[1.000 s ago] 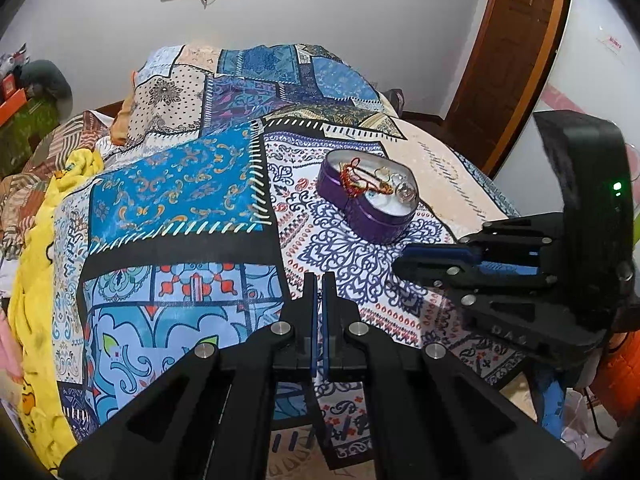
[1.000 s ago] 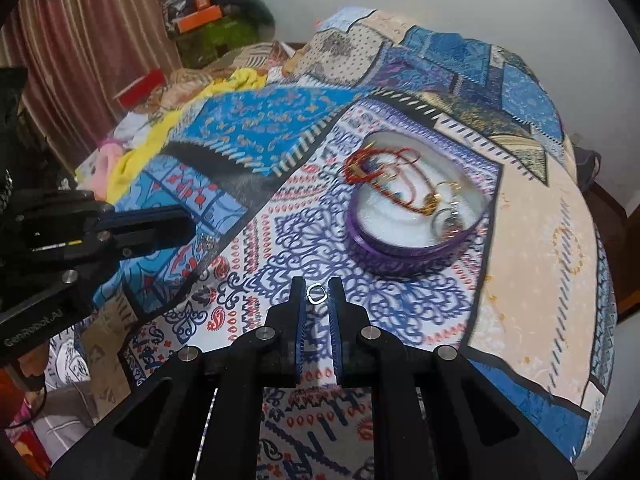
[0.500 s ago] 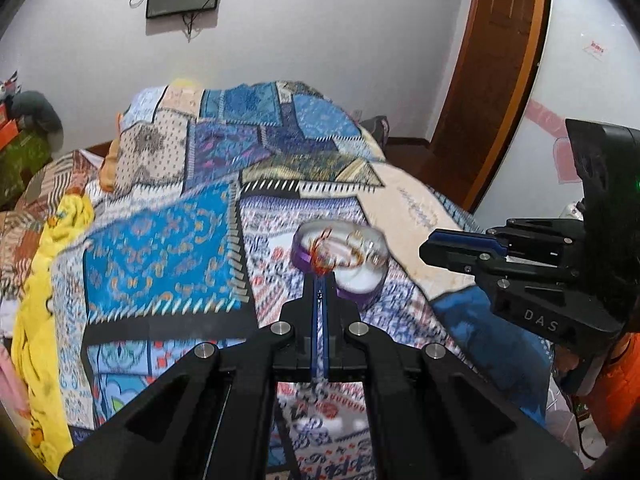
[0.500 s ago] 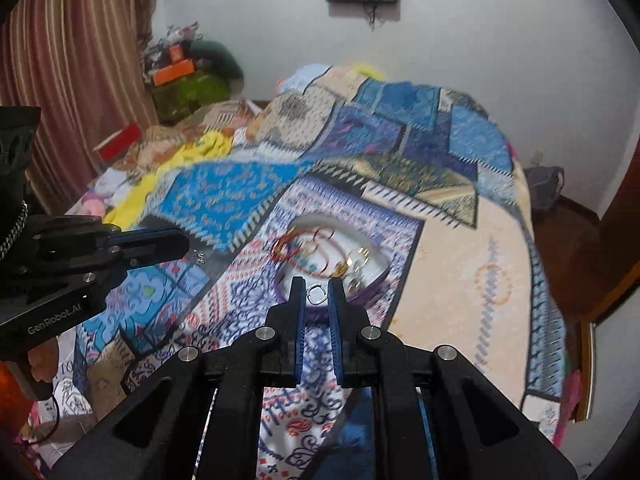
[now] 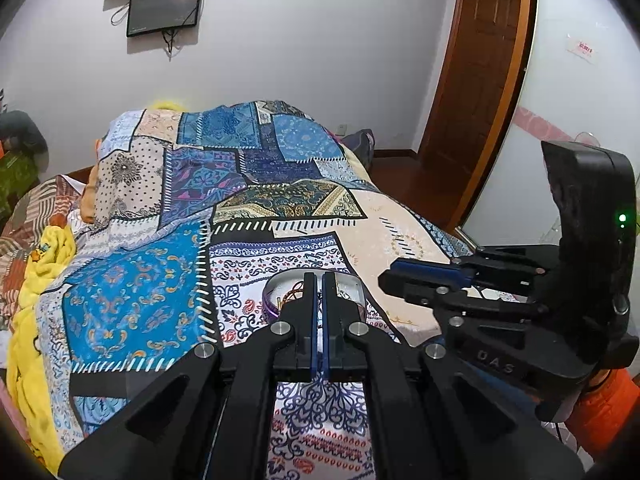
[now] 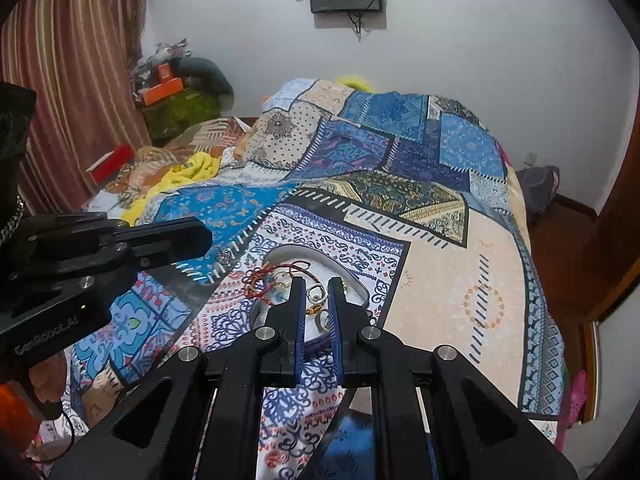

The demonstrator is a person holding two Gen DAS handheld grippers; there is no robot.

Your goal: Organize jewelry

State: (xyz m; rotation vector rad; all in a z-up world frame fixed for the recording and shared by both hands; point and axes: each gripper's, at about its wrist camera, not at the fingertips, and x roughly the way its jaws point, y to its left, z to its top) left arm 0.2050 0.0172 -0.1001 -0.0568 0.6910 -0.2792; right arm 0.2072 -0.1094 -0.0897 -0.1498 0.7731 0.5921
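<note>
Right wrist view shows the right tool [image 6: 317, 294] nipping a small silver ring [image 6: 315, 293] between its tips, poised just above the purple jewelry tin [image 6: 362, 289] on the bed's patchwork quilt [image 6: 440, 264]. A red cord bracelet [image 6: 266, 278] and gold pieces lie tangled in the tin. The ring looks light, hard and slippery, likely to pop free under a skewed squeeze, so the band's flat sides are the place to hold it. The left tool [image 5: 319, 280] is clenched nearly shut, apparently on nothing, though its tips hide the tin behind them.
</note>
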